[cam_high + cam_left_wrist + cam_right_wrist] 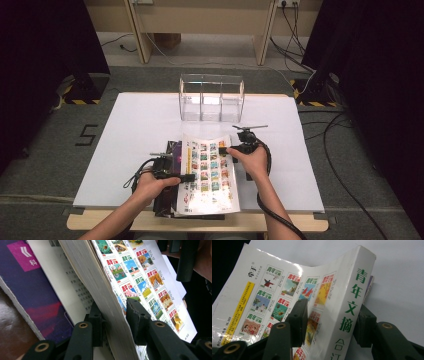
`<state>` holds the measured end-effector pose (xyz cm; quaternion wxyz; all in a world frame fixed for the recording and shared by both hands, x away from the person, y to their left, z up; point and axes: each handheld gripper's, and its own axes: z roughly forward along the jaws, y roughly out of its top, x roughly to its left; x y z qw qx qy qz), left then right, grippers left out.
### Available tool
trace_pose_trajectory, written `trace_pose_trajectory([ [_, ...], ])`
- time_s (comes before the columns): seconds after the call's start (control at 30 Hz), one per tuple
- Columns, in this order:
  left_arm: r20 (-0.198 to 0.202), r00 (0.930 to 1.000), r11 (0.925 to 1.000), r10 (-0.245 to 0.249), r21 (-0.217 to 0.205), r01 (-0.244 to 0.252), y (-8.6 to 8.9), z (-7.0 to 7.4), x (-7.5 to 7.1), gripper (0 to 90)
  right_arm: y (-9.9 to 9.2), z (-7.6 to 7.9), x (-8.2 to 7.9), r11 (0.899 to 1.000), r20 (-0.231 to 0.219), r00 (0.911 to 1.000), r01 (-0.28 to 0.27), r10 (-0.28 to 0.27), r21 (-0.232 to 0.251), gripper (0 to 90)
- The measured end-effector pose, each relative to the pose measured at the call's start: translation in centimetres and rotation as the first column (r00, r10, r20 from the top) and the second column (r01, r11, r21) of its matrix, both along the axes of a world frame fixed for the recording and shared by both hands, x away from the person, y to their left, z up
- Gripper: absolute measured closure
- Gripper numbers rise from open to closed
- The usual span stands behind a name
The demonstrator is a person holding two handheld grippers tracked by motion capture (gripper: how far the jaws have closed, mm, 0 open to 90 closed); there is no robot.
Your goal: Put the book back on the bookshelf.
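You've got the white table [140, 125] with a clear three-slot organizer [211, 97] at the far side, well apart from the work. Near the front edge sits a stack of books, and the thick white-covered book [207, 172] on top is the one in hand, lifted off a purple book [32, 290] under it. Your left gripper [113, 317] clamps the page-edge side, jaws pressed on the block of pages. Your right gripper [330, 322] straddles the spine side, one jaw over the cover, one beyond the spine; its jaws stand wide and I judge they're not pressing. To do this well, probably close the right jaws squarely on the spine before lifting, keeping both grips level so the soft cover doesn't buckle. Both forearms come in low from the front edge, wrists roughly level, grippers pointing inward at each other.
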<state>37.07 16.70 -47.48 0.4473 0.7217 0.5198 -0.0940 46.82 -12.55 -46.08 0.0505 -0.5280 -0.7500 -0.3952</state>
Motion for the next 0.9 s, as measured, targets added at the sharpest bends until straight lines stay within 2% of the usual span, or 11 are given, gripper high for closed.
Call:
trace_pose_trajectory([
  [0.17,0.005,1.0000,1.0000,-0.003,-0.005,0.003,0.2,-0.1,-0.1,67.1,0.0,1.0,0.0,0.999,0.001,0.9999,-0.017,0.017,0.027,62.7],
  [0.27,0.008,1.0000,0.9998,-0.004,-0.020,0.005,0.5,-0.2,-0.1,66.2,0.2,1.7,-0.2,0.999,0.034,0.9990,-0.031,0.030,0.026,65.6],
  [0.37,0.020,0.9998,0.9998,-0.005,-0.017,0.006,0.5,-0.1,-0.2,64.7,0.4,2.2,-0.4,0.999,0.043,0.9985,-0.035,0.034,0.024,66.5],
  [0.5,0.062,0.9981,1.0000,-0.008,0.003,0.007,1.0,0.2,-0.7,57.3,0.3,2.9,-0.9,0.998,0.066,0.9973,-0.036,0.033,0.044,67.8],
  [0.6,0.115,0.9933,0.9982,-0.003,0.059,-0.004,2.0,0.6,-1.2,53.1,0.1,3.6,-1.5,0.997,0.090,0.9956,-0.033,0.027,0.068,68.9],
  [0.67,0.181,0.9834,0.9958,0.004,0.090,-0.021,3.1,1.0,-1.6,53.7,-0.1,4.3,-1.8,0.997,0.104,0.9943,-0.028,0.021,0.071,69.7],
  [0.77,0.214,0.9764,0.9940,0.029,0.097,-0.051,4.2,1.3,-2.0,52.9,-0.4,4.9,-2.1,0.998,0.125,0.9922,-0.012,0.004,0.066,70.7],
  [0.8,0.214,0.9764,0.9940,0.029,0.097,-0.051,4.2,1.3,-2.0,52.5,-0.5,5.1,-2.1,0.998,0.131,0.9914,-0.010,0.001,0.067,70.9],
  [0.83,0.234,0.9710,0.9918,0.049,0.104,-0.075,4.8,1.2,-2.3,51.7,-0.6,5.2,-2.2,0.998,0.136,0.9907,-0.003,-0.006,0.066,71.0],
  [0.9,0.238,0.9691,0.9900,0.066,0.106,-0.093,5.2,0.9,-2.4,51.2,-0.7,5.5,-2.3,0.998,0.143,0.9897,0.005,-0.014,0.061,71.2],
])
